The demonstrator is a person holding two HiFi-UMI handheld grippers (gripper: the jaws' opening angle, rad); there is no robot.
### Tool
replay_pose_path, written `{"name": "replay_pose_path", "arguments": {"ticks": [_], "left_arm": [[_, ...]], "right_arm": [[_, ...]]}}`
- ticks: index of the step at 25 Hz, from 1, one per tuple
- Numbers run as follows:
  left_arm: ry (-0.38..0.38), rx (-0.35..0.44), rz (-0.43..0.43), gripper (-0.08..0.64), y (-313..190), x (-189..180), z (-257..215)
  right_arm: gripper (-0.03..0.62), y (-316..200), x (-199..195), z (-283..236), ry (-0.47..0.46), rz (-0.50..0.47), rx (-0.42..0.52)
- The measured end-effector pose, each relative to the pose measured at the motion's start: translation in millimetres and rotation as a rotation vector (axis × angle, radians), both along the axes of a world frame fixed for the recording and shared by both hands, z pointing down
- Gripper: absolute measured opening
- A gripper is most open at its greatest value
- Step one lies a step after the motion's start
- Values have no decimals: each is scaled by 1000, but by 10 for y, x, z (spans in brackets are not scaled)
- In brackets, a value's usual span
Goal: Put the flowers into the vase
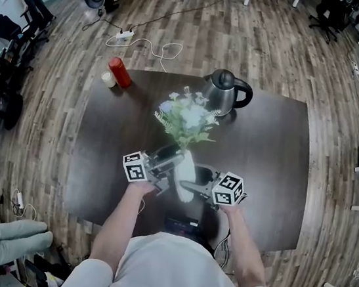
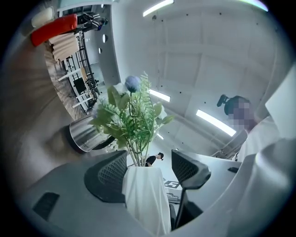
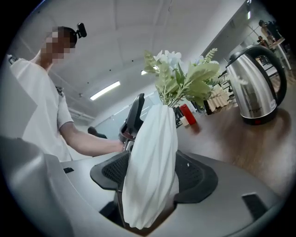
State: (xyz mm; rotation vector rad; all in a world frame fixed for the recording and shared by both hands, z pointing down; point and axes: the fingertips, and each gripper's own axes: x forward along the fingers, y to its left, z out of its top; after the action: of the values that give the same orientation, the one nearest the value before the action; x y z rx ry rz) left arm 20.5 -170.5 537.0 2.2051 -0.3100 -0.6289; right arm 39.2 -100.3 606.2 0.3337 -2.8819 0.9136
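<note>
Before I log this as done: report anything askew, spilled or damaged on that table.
Nothing stands out. The flowers stand in the white vase, clamped in the right claw, with the left claw open around it. The kettle sits upright; no spill shows.

An open office or lab room: wood-plank floor point(image 1: 277, 60), rolling office chairs point(image 1: 329, 18) at the upper right, a power strip point(image 1: 124, 34) with trailing cable at the upper left, ceiling strip lights point(image 2: 215, 122), and an electric kettle point(image 1: 223, 92) on a dark table point(image 1: 263, 158).
</note>
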Motion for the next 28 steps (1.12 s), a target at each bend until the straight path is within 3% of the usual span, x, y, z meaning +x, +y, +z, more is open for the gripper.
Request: {"name": "replay_pose_path", "arguments": {"ticks": [3,6,10,18,28], "left_arm": [[11,-15,-1,285,30,-40,33],[-42,-24,43,285,131,-28,135],[-149,-19,121,285,240,100,258],[-275,31,136,265,169,196,276],[-273,67,99,262,-8,312,210]], "right_arm": [[308,-52,34,-79,-79,39,-40],[308,-79,62,-106,-91,56,-45],[308,-94,89,-100,-32,33,-1],[308,-162,111,-43,121,-3,108],[308,-379,167,46,273,40,226]]}}
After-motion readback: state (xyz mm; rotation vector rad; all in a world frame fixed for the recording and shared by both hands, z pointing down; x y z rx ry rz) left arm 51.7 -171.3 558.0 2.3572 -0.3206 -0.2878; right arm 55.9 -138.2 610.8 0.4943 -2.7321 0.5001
